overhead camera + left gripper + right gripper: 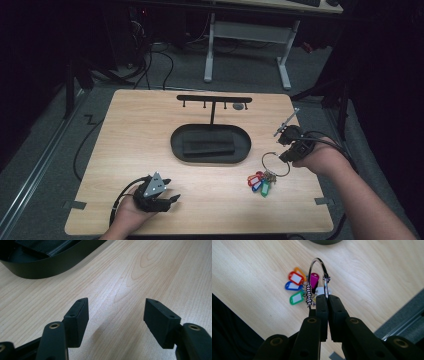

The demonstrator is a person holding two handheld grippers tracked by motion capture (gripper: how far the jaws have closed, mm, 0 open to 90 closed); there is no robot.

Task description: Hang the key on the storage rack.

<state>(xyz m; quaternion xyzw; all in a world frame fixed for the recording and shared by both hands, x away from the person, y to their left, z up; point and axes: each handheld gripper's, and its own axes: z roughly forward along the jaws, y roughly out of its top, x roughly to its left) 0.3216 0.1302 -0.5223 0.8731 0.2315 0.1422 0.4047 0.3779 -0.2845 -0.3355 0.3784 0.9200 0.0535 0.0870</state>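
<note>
Centrally on the wooden table (125,130) sits a black oval tray (210,145) with a hook stand (214,100) rising behind it. Nearer, the left gripper (170,192) rests with jaws wide apart. At the right, the right gripper (284,154) pinches a key ring (319,270), its coloured tags (295,285) lying on the table.

No readable text; key tags (296,287) show blank inserts.
</note>
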